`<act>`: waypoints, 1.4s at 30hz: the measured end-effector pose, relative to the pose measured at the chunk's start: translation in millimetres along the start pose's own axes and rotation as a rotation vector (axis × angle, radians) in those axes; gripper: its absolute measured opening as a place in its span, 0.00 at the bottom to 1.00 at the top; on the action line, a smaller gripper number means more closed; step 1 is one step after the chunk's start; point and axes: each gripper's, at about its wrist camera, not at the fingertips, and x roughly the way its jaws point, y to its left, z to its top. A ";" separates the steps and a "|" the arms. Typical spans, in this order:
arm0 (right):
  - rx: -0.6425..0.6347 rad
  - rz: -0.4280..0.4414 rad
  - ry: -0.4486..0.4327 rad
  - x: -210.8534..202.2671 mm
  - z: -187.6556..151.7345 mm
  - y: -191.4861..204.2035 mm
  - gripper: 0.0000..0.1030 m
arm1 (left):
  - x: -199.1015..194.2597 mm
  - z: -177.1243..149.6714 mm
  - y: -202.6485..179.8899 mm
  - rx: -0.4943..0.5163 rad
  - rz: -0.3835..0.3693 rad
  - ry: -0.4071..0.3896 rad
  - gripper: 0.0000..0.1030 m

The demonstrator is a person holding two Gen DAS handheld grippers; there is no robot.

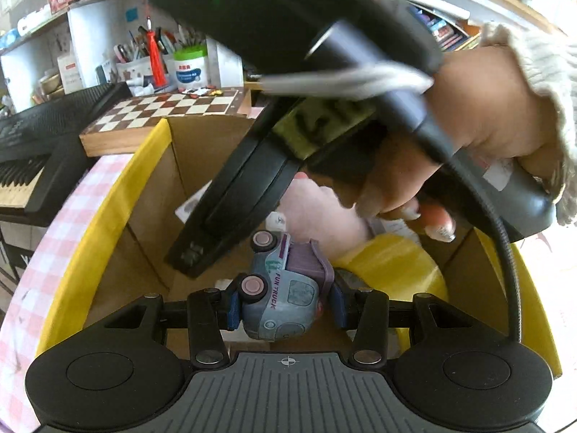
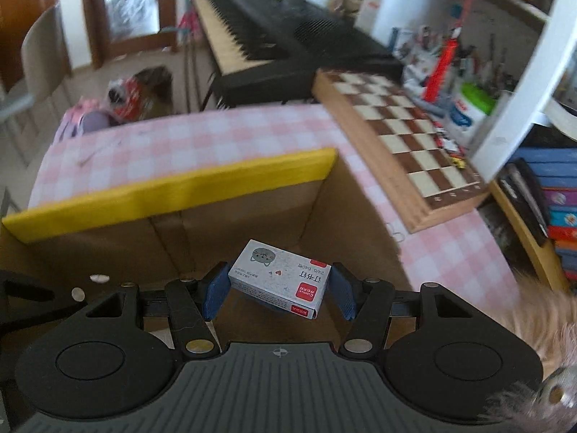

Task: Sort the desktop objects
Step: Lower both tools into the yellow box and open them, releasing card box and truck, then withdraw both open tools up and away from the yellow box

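My left gripper is shut on a small blue-grey toy truck marked "FUN TRUCK" and holds it over the open cardboard box with yellow-taped edges. The right hand and its gripper body cross right in front of the left camera, above the box. My right gripper is shut on a small white staple box with a cat picture and red labels, held over the cardboard box. A pink soft object lies inside the box.
The box stands on a pink checked tablecloth. A wooden chessboard lies behind it, a black keyboard further back. Shelves with pens, a jar and books are behind. A yellow flap shows at the box's right.
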 end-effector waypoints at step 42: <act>0.475 -0.387 -0.310 -194.8 -86.4 37.9 0.69 | -136.9 -32.9 11.3 -0.004 -0.005 -0.334 0.88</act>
